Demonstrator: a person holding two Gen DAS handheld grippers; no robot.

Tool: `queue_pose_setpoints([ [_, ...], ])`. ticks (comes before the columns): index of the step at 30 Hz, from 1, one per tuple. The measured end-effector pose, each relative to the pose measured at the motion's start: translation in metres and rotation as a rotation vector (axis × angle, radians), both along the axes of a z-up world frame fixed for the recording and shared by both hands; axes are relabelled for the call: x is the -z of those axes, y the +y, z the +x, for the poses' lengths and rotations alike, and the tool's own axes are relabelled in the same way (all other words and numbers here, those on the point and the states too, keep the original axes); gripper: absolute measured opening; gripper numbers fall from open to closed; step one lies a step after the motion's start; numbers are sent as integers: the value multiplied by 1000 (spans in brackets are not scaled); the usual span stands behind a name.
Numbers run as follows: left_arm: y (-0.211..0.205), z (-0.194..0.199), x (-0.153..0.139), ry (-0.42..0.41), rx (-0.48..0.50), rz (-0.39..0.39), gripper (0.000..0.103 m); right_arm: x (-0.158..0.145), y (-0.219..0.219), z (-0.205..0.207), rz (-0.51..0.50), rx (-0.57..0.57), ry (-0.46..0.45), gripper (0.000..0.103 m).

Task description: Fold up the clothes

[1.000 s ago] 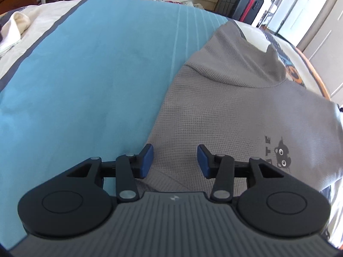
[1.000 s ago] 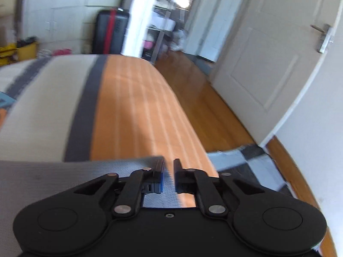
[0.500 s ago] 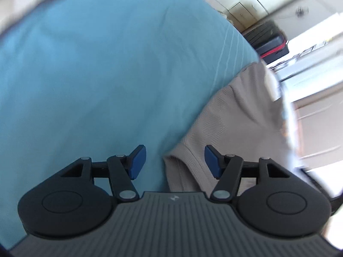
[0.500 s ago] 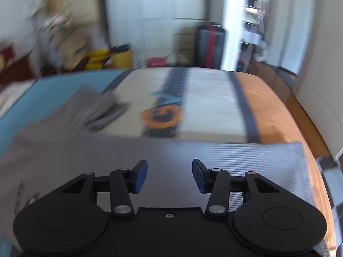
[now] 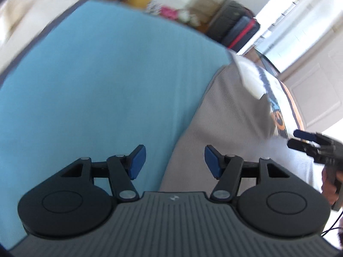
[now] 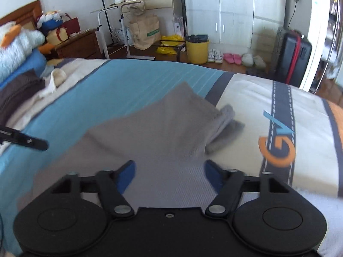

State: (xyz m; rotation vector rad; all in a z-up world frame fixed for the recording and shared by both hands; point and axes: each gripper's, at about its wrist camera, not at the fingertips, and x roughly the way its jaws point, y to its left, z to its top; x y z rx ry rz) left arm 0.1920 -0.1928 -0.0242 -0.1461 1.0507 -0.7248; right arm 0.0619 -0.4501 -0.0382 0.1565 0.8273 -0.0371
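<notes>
Left wrist view: the left gripper (image 5: pixel 174 160) is spread wide and grasps nothing, as it was a second ago. Since then the camera has been swung, and the near edge of the grey shirt (image 5: pixel 225 124) now runs between the blue pads toward 1 o'clock over the blue bedspread (image 5: pixel 107 81). The right gripper (image 5: pixel 300 139) is seen at 3 o'clock, held in a hand (image 5: pixel 331 189).

Right wrist view: a second ago the right gripper (image 6: pixel 169 173) was pinched nearly shut at the shirt's edge; now it is released, with the jaws well apart and empty. The grey shirt (image 6: pixel 163 124) lies at 12 o'clock with one part doubled over its body. A fold is judged to have been laid and let go.
</notes>
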Motion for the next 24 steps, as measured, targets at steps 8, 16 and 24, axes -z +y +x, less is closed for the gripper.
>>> queue_pose_setpoints([
  [8,-89,61,23,41,162,-23,60,25,-52,54,97,128,64,85],
  [16,-86,68,44,37,131,-34,60,43,-67,70,138,129,-29,43],
  [24,-49,48,15,2,52,-196,60,36,-54,57,158,13,-158,11],
])
